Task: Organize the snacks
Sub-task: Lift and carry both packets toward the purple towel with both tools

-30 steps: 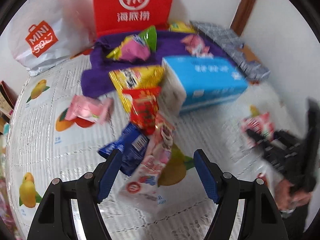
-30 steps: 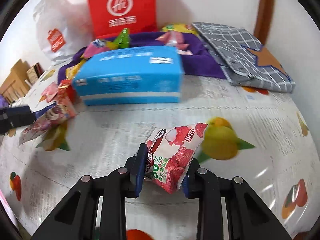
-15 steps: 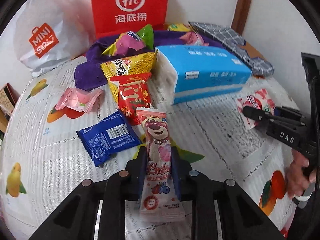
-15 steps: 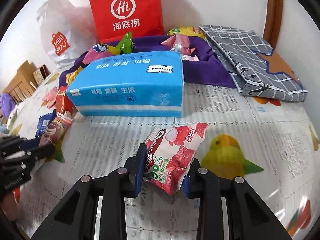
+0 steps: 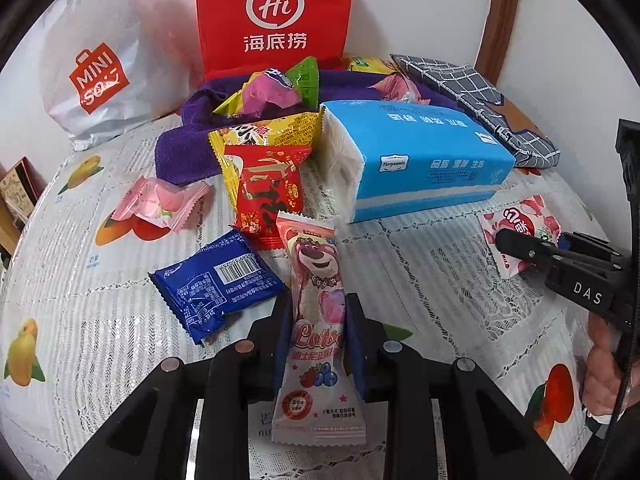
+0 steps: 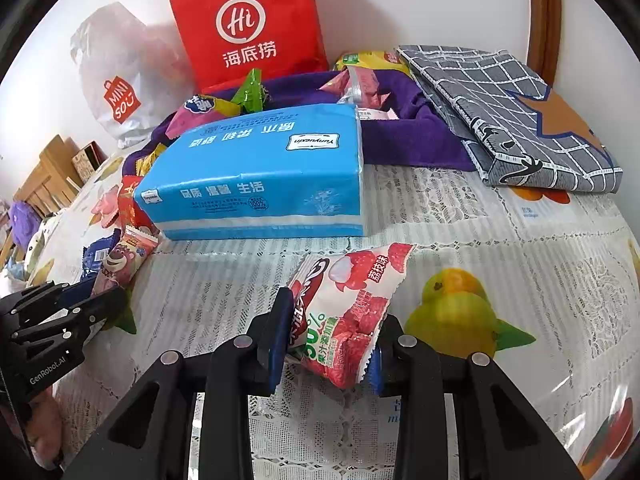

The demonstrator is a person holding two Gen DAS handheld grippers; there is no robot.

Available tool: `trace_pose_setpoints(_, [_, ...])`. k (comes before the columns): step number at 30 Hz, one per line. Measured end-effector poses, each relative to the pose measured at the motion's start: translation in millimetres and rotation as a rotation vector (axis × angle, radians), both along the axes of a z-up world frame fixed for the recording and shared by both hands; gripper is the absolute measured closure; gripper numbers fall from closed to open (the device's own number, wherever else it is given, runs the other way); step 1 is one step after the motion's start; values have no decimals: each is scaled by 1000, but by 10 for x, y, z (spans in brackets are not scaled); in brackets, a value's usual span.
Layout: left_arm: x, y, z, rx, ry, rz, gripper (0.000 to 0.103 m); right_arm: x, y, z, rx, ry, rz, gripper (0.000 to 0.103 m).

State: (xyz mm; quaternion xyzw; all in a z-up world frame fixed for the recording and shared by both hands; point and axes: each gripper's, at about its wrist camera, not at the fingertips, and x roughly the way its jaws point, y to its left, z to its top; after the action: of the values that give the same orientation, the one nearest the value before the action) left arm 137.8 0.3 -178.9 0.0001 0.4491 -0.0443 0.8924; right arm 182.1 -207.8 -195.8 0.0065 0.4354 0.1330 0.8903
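Note:
My left gripper point(image 5: 318, 300) grips a long pink bear-print snack bar point(image 5: 316, 264) at its middle; its jaws are opening a little, though both pads still press on the wrapper. The bar's far end rests by a red packet point(image 5: 268, 192) and a blue packet point(image 5: 218, 280). A red-and-white lychee jelly packet point(image 6: 352, 280) sits in my right gripper point(image 6: 334, 306), which is shut on it just above the tablecloth. The left wrist view shows the right gripper point(image 5: 516, 248) at the right edge, holding the lychee packet point(image 5: 520, 220).
A blue tissue pack point(image 5: 420, 160) lies mid-table. Behind it a purple towel point(image 5: 180, 152) carries several snacks, with a red paper bag point(image 5: 276, 12) and a white plastic bag point(image 5: 100, 76) against the wall. A pink peach packet point(image 5: 160, 202) lies left, a grey checked cloth point(image 6: 512, 112) right.
The left gripper stood open around the bear bar a second ago and has since shut on it, sinking slightly. The right gripper has kept its hold on the lychee packet.

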Motion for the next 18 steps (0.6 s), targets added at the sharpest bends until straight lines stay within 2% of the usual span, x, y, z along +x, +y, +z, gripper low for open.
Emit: trace_pose_setpoints(18, [-1,79,-3,-66,-4,2,77,-19,-26,-3,-6,-7,-23,70])
